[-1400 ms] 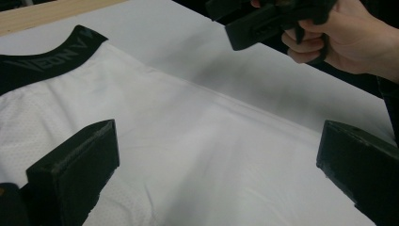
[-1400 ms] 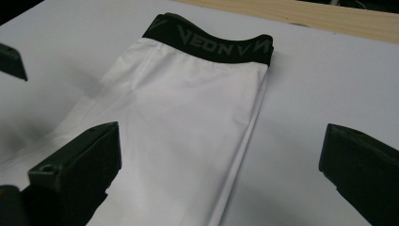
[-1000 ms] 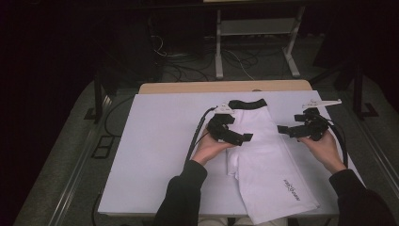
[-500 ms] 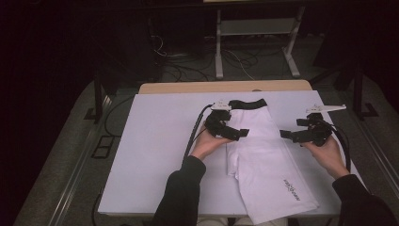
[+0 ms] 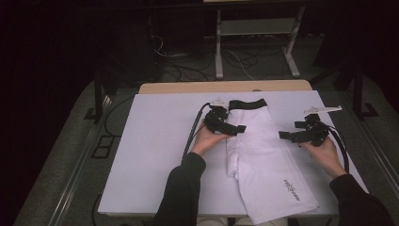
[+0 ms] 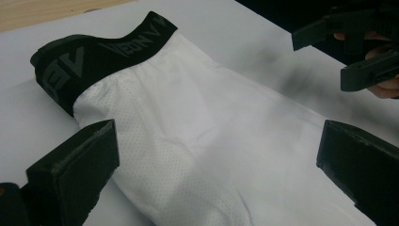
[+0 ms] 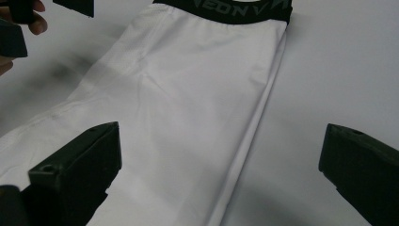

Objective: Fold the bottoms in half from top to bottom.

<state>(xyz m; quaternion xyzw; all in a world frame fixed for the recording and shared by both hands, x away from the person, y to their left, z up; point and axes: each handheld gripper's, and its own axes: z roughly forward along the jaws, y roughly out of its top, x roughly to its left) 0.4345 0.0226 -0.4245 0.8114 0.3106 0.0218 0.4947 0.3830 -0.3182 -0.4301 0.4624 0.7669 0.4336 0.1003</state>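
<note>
A pair of white sports shorts [image 5: 263,160] with a black waistband [image 5: 247,104] lies folded lengthwise on the white table cover [image 5: 150,155]. My left gripper [image 5: 235,128] hovers open at the garment's upper left edge, just below the waistband. In the left gripper view the shorts [image 6: 202,117] and waistband [image 6: 94,56] lie between the wide jaws of that gripper [image 6: 219,150]. My right gripper [image 5: 284,135] is open to the right of the shorts, pointing at them. Its own view shows the fabric [image 7: 188,94] and its folded edge between the spread jaws [image 7: 221,160].
The shorts' logo end [image 5: 291,188] reaches the table's near edge. A bare wooden strip [image 5: 226,87] runs along the far edge. Behind the table, a metal stand [image 5: 254,42] and cables sit on the dark floor. Each gripper trails a black cable [image 5: 193,132].
The right gripper has dropped slightly toward the person and away from the garment's top. The left gripper has shifted a little to the left. The shorts have not moved.
</note>
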